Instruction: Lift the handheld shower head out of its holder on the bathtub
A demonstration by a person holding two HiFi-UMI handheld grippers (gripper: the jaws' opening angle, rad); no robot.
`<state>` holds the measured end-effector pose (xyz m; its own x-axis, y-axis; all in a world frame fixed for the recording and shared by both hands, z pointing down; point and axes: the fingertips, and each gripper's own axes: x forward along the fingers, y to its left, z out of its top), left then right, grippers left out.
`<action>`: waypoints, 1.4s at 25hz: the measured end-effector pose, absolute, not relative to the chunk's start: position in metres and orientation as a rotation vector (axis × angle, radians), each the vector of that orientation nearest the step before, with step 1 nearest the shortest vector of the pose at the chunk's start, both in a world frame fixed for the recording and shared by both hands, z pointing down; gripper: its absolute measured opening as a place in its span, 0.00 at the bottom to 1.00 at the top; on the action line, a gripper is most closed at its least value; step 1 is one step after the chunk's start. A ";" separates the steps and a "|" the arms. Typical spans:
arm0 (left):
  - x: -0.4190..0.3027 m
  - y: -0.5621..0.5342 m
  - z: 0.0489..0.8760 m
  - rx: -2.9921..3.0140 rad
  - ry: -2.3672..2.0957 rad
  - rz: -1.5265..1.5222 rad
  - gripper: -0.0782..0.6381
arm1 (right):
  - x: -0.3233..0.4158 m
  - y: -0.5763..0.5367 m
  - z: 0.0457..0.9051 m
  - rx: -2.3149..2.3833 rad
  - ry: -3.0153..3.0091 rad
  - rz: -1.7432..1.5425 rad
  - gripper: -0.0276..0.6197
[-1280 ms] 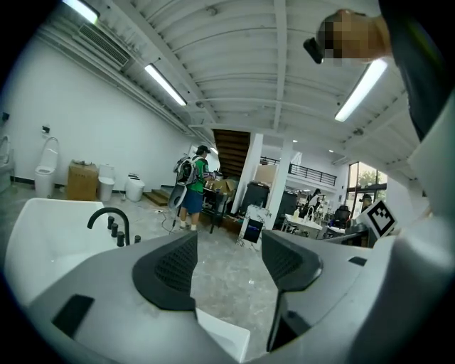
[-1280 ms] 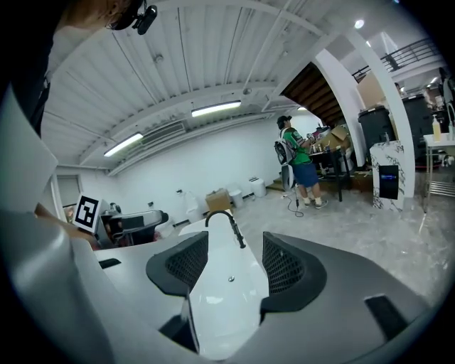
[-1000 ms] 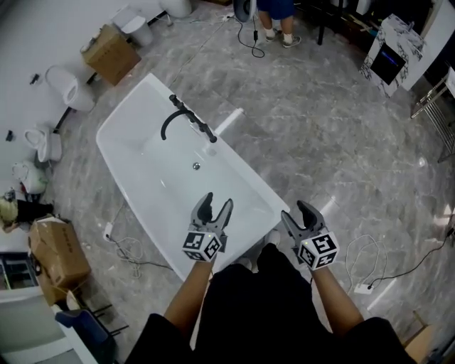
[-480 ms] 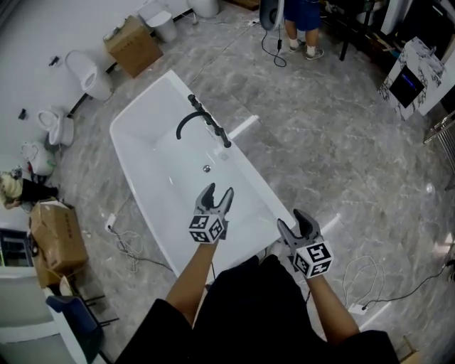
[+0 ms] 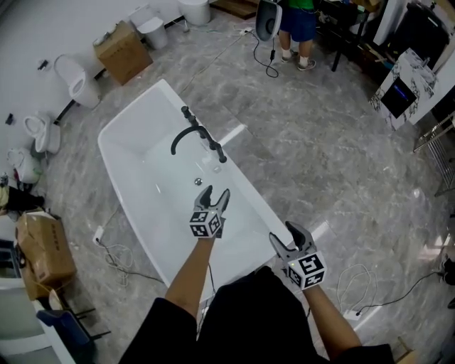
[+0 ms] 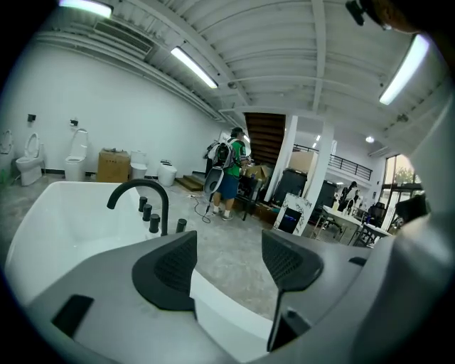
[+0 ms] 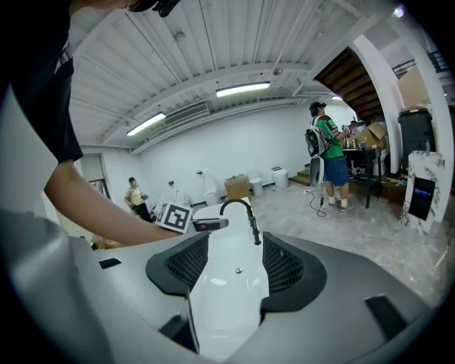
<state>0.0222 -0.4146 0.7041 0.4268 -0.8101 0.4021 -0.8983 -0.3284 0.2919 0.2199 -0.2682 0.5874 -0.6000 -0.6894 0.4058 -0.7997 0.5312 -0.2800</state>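
Note:
A white bathtub runs diagonally through the head view. On its right rim stands a black arched spout with a row of black upright fittings. The thick piece at the near end looks like the handheld shower head in its holder, though it is too small to be sure. My left gripper hovers open over the tub basin, short of the fittings, and sees the spout and fittings ahead. My right gripper is open beside the tub's near corner, aimed along the tub.
A person stands at the far side with a cable on the marble floor. Toilets and cardboard boxes line the left wall. Cords lie on the floor left of the tub, and another cord at the right.
My left gripper has reached further over the tub toward the drain and fittings. My right gripper has sunk lower in the view, near the tub's corner. Both stay open.

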 end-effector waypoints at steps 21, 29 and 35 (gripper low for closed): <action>-0.007 -0.561 0.825 2.204 -1.351 0.379 0.48 | 0.177 -0.349 0.669 1.248 -2.423 0.799 0.36; -0.003 -0.595 0.863 2.295 -1.286 0.523 0.48 | 0.162 -0.350 0.695 1.207 -2.412 0.831 0.36; -0.005 -0.612 0.886 2.284 -1.288 0.548 0.48 | 0.156 -0.345 0.712 1.183 -2.407 0.861 0.36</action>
